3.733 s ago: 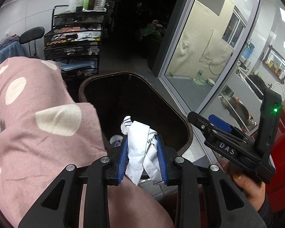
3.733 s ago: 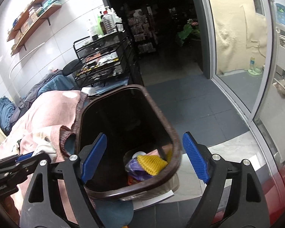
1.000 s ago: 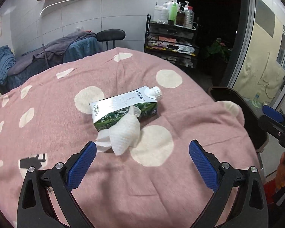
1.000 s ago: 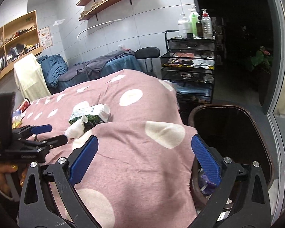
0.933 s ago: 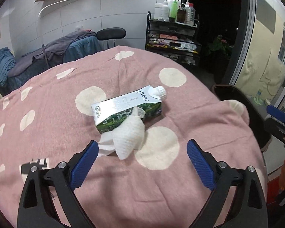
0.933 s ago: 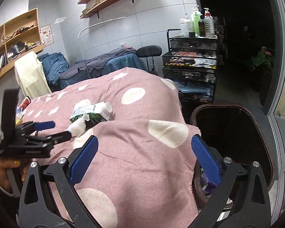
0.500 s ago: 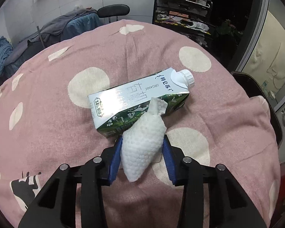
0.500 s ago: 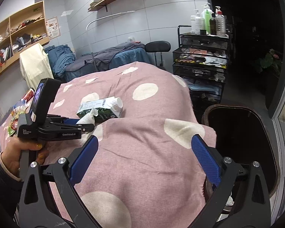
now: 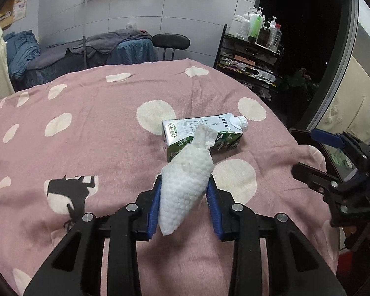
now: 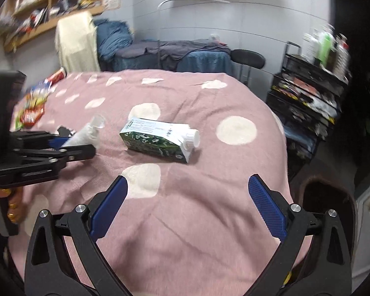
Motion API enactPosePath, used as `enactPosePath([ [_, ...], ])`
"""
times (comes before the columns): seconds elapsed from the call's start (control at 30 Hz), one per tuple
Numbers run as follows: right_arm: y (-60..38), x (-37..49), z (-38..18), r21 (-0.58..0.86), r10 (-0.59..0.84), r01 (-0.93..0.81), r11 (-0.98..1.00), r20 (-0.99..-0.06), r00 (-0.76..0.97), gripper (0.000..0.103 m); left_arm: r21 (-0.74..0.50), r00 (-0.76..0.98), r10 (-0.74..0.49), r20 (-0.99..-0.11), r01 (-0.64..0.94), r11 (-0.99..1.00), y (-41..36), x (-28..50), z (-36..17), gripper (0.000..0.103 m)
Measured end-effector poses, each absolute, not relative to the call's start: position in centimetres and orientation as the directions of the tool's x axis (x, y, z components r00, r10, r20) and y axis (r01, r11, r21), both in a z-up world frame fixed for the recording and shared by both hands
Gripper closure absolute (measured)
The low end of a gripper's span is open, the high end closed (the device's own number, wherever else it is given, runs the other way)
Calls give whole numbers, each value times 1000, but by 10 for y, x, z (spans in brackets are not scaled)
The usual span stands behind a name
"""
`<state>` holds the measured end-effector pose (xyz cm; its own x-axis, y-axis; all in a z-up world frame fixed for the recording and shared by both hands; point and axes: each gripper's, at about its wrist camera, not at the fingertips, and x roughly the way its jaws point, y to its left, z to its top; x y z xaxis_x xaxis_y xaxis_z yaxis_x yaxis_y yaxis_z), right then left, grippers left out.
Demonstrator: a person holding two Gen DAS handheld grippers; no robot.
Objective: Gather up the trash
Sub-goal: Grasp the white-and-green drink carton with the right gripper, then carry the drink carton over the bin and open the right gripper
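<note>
The pink dotted blanket (image 9: 91, 133) covers the table. Near its right edge the milk carton (image 9: 202, 135) lies on its side, printed "ORGANIC". Only the right wrist view shows the snack packets (image 10: 32, 106) at the far left corner and the dark bin (image 10: 328, 204). The left gripper (image 9: 183, 204) has just closed and clamps the crumpled white tissue (image 9: 185, 185) between its 2 blue pads. The right gripper (image 10: 187, 209) is wide apart, holding nothing.

Each view sits on a handheld gripper and looks forward and downward along its fingers. The left wrist view faces the pink spotted blanket (image 9: 91, 133) at close range, toward the rack (image 9: 249, 61). The right wrist view faces it from the opposite side. Both share the milk carton (image 9: 204, 135).
</note>
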<state>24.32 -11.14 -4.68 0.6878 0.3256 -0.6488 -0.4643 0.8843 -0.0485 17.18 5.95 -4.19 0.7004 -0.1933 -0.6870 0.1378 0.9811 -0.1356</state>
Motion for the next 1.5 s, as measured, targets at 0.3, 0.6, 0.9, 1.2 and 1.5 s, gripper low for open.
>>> enactPosePath([
  [0.3, -35, 291, -58, -332, 253, -613, 717, -696, 672, 6, -115, 730, -153, -667, 102, 988, 69, 135, -43, 69],
  [0.6, 30, 329, -95, -546, 144, -715, 436, -742, 654, 19, -129, 734, -138, -665, 69, 989, 81, 109, -46, 69],
  [0.9, 57, 337, -123, -568, 115, -759, 317, -772, 625, 37, -150, 727, -129, -674, 35, 988, 90, 92, -53, 69],
  [1.2, 37, 310, -69, -423, 303, -723, 546, -705, 641, 53, -181, 738, -160, -656, 52, 982, 84, 96, -49, 69],
  [1.5, -12, 265, -11, -227, 465, -687, 690, -588, 662, 53, -210, 741, -215, -636, 102, 972, 67, 101, -42, 69],
])
